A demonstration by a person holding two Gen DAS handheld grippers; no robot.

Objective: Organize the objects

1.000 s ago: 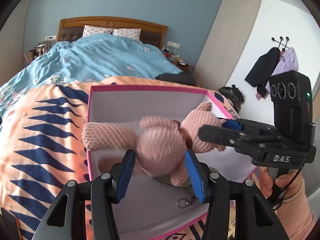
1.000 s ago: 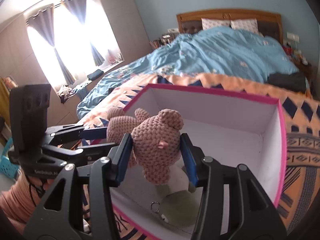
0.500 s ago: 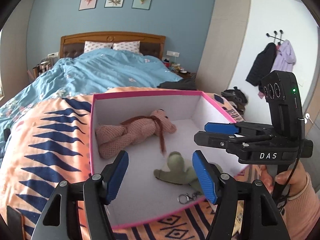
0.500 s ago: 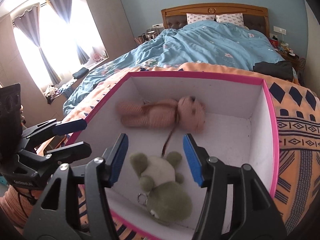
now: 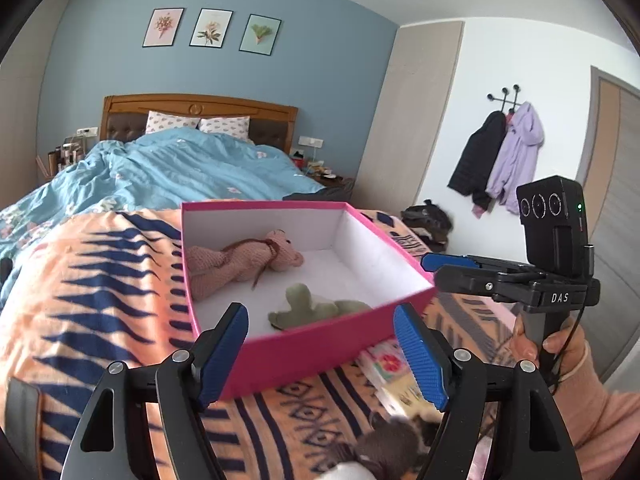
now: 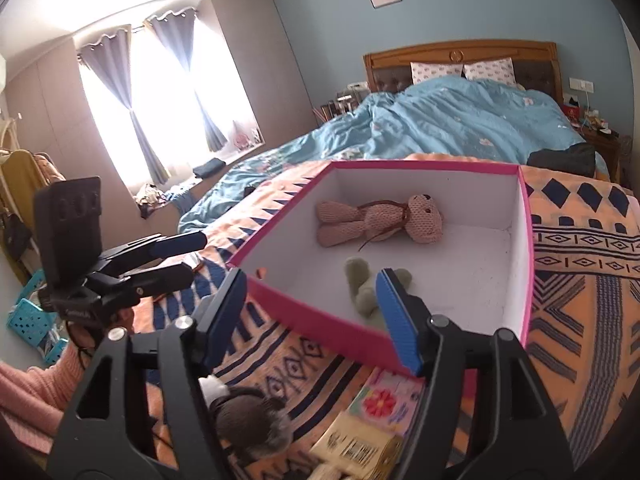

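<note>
A pink box (image 5: 308, 344) (image 6: 320, 320) with a white inside stands on the orange patterned blanket. Inside it, a pink knitted bear (image 5: 240, 264) (image 6: 376, 220) lies on its side toward the back. A green plush toy (image 5: 308, 308) (image 6: 360, 280) lies nearer the front wall. My left gripper (image 5: 320, 316) (image 6: 196, 254) hovers in front of the box, its jaws opening with nothing between them. My right gripper (image 6: 312, 280) (image 5: 434, 270) is level with the box's near right corner, its jaws also opening and empty.
On the blanket below the grippers lie a dark furry item (image 5: 384, 448) (image 6: 252, 420), a floral card (image 5: 386, 364) (image 6: 384, 400) and a yellowish packet (image 6: 356, 448). A blue duvet (image 5: 160, 168) covers the bed behind. A turquoise basket (image 6: 28, 316) sits on the floor at the left.
A second ago both grippers gripped the pink bear above the box. They let go, the bear dropped into the box, and both grippers drew back from it with wider jaws.
</note>
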